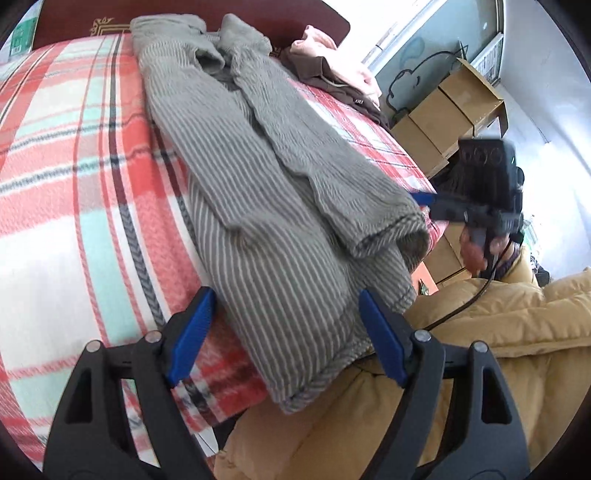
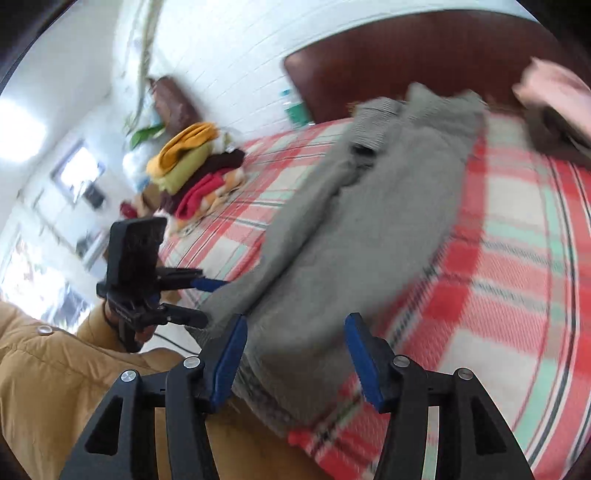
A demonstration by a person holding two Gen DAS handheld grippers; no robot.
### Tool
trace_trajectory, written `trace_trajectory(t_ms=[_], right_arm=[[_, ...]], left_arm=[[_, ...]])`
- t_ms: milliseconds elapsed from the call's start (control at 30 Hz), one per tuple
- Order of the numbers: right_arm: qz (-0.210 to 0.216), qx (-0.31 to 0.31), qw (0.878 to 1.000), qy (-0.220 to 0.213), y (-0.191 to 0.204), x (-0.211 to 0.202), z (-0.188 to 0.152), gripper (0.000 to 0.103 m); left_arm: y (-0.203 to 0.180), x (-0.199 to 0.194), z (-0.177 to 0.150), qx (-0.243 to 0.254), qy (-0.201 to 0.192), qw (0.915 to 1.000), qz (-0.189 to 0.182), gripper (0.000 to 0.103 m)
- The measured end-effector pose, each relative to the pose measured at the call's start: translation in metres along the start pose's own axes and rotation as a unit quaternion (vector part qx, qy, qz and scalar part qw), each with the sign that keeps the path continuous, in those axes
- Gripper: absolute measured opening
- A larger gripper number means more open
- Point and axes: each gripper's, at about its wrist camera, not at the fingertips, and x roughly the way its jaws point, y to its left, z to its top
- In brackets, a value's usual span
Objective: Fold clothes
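A grey striped knit garment (image 1: 258, 192) lies lengthwise on the plaid bed (image 1: 74, 177), folded into a long strip with a sleeve laid on top; its hem hangs over the near edge. My left gripper (image 1: 286, 332) is open, its blue pads on either side of the hem, not gripping. My right gripper (image 2: 295, 354) is open and straddles the same near end of the garment (image 2: 351, 229). In the left wrist view the right gripper (image 1: 428, 201) shows beside the sleeve cuff. In the right wrist view the left gripper (image 2: 210, 299) shows open at the garment's left edge.
A brown and pink heap of clothes (image 1: 332, 70) lies by the dark headboard (image 1: 184, 14). A stack of folded clothes (image 2: 195, 170) sits at the far left of the bed. Cardboard boxes (image 1: 450, 110) stand beside the bed. My tan jacket (image 1: 480, 350) is at the bed's edge.
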Motion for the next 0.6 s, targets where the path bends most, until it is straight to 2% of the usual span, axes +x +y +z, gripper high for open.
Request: trace_trajectory(t_ms=[33,67,167,300,333,367,400,433,467,533,600], right_arm=[[-0.003,0.014,1.0,0.004,-0.005,0.0,-0.009,0.075],[-0.005,0.024,1.0,0.009,-0.008,0.004,-0.015,0.077],[0.009,0.032,0.999,0.026,-0.008,0.024,-0.025,0.077],[0.018,-0.001,0.999,0.032,0.006,0.044,-0.026,0.076],[0.018,-0.006,0.999,0.035,0.008,0.05,-0.025,0.069],[0.015,-0.01,0.999,0.038,0.01,0.056,-0.024,0.054],[0.012,-0.014,0.999,0.041,0.011,0.062,-0.022,0.045],[0.002,-0.013,0.999,0.042,0.011,0.065,-0.021,0.029],[-0.003,-0.008,0.999,0.041,0.009,0.065,-0.02,0.016],[0.001,0.005,0.999,0.031,0.006,0.061,-0.018,0.009],[0.023,0.017,0.999,0.015,0.004,0.052,-0.015,0.009]], left_arm=[[0.001,0.0,-0.001,-0.004,-0.001,1.0,-0.004,0.081],[0.002,-0.001,-0.003,-0.008,-0.002,0.9999,-0.008,0.082],[0.003,0.0,-0.005,-0.021,-0.003,0.9995,-0.022,0.083],[-0.005,0.004,-0.007,-0.028,0.005,0.9992,-0.027,0.083],[-0.007,0.006,-0.007,-0.029,0.007,0.9992,-0.029,0.08],[-0.009,0.007,-0.007,-0.029,0.009,0.9992,-0.024,0.079],[-0.01,0.009,-0.006,-0.03,0.011,0.9993,-0.02,0.074],[-0.012,0.01,-0.006,-0.03,0.014,0.9994,-0.013,0.061],[-0.013,0.01,-0.005,-0.031,0.017,0.9994,-0.005,0.056],[-0.015,0.007,-0.003,-0.034,0.021,0.9992,0.003,0.036],[-0.017,0.0,0.001,-0.045,0.016,0.9988,-0.015,0.027]])
